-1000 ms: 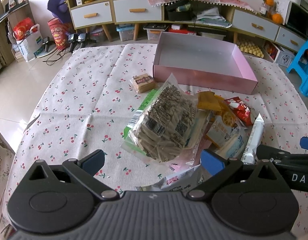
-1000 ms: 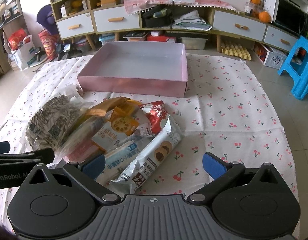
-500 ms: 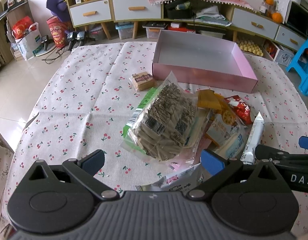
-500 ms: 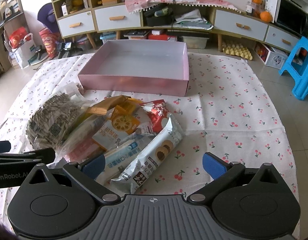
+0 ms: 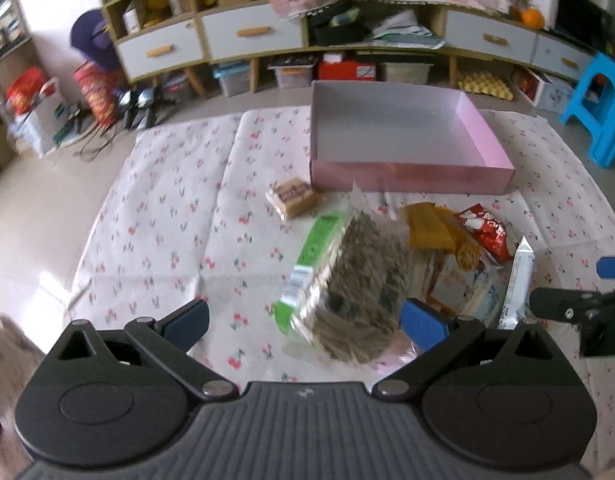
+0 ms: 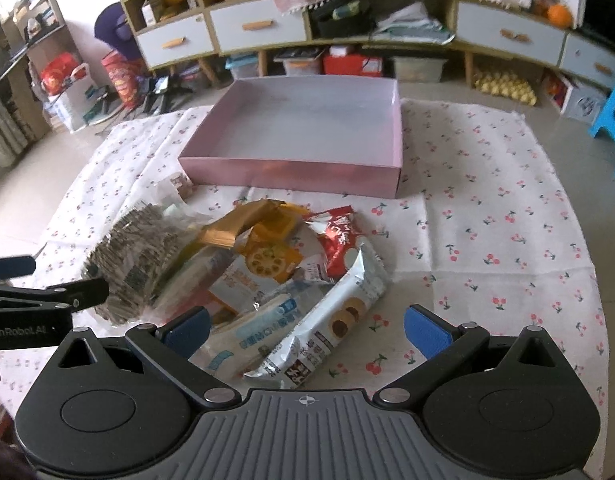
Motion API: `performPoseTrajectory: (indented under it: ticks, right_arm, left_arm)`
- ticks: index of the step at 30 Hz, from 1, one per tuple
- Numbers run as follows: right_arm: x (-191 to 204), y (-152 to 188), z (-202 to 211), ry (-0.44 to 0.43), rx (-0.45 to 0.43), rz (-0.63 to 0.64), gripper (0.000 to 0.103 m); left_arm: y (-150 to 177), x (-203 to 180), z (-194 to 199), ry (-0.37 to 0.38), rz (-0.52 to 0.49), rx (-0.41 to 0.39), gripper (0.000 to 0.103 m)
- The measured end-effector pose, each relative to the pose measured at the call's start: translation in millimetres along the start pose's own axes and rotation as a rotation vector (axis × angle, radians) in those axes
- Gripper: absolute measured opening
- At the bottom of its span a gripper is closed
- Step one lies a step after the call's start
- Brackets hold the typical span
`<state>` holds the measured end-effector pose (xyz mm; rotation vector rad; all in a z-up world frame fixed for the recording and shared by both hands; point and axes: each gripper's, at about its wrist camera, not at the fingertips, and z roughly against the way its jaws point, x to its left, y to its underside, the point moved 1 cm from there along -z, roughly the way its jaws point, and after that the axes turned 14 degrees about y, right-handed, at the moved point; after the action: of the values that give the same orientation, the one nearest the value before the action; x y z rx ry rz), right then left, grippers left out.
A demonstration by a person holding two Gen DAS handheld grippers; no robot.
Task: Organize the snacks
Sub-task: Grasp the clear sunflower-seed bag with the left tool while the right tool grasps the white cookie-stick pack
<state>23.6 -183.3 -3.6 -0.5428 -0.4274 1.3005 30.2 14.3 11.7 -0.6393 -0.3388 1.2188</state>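
Note:
A heap of snack packets lies on the cherry-print cloth in front of an empty pink box (image 5: 411, 176) (image 6: 291, 174). On the heap's left is a clear bag of sunflower seeds (image 5: 359, 280) (image 6: 135, 248) over a green packet (image 5: 311, 256). A silver biscuit sleeve (image 6: 331, 320) (image 5: 517, 288), a red packet (image 6: 339, 236) and an orange lotus-root packet (image 6: 271, 256) lie to the right. A small brown bar (image 5: 293, 196) sits apart by the box. My left gripper (image 5: 303, 322) is open above the seed bag's near end. My right gripper (image 6: 305, 326) is open over the biscuit sleeve.
The cloth-covered table (image 5: 167, 216) (image 6: 487, 240) drops off to tiled floor on the left and right. Low cabinets with white drawers (image 5: 251, 32) stand behind the table, and a blue stool (image 5: 603, 116) is at the far right.
Both grippers have moved forward toward the snack heap and the pink box, so the packets appear larger and closer. Both stay open, and nothing on the table has shifted.

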Motion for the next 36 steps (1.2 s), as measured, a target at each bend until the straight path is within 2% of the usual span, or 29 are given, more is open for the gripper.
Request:
performPoseTrajectory:
  ticks: [5,8,13,18,21,23,26,33,36]
  right_arm:
    - [-1.1,-14.9,-14.5,-0.11,0.129,-0.013,0.103]
    - [-5.3,-16.1,-22.6,-0.178,0.148,-0.076,0.103]
    - [-10.4,-24.5,-29.5,-0.199,0.137,-0.141,0.103]
    - [-14.2,-34.8,-40.8,-0.186,0.139,-0.189,0.103]
    - [-15.1,-37.2,-48.4,-0.155,0.161,-0.22,0.103]
    - [-16.7,-35.9,-53.5,-0.126,0.184,-0.236,0.103]
    - [-19.3,-31.5,-59.7,-0.087,0.206,-0.239,0.103]
    - [-31.6,-13.9,-79.2,-0.118,0.296,-0.336,0.099]
    - [-34.0,-6.0,-84.7,-0.135,0.32,-0.364,0.091]
  left_arm:
    - [-7.4,1.1,-4.6,0.031,-0.101,-0.021,0.097]
    - [-4.4,-1.3,-12.5,0.068,-0.152,-0.012,0.089]
    - [-0.9,-11.2,-24.5,0.102,-0.25,0.014,0.08]
    - [5.4,-29.2,-32.5,0.081,-0.392,0.018,0.073]
    - [9.0,-35.4,-40.4,0.056,-0.444,0.046,0.068]
    - [10.4,-34.6,-46.0,0.044,-0.452,0.069,0.064]
    - [10.6,-31.1,-49.2,0.044,-0.449,0.078,0.064]
    - [5.2,-14.5,-48.3,0.097,-0.359,0.099,0.066]
    - [2.0,-2.6,-52.3,0.104,-0.296,0.115,0.064]
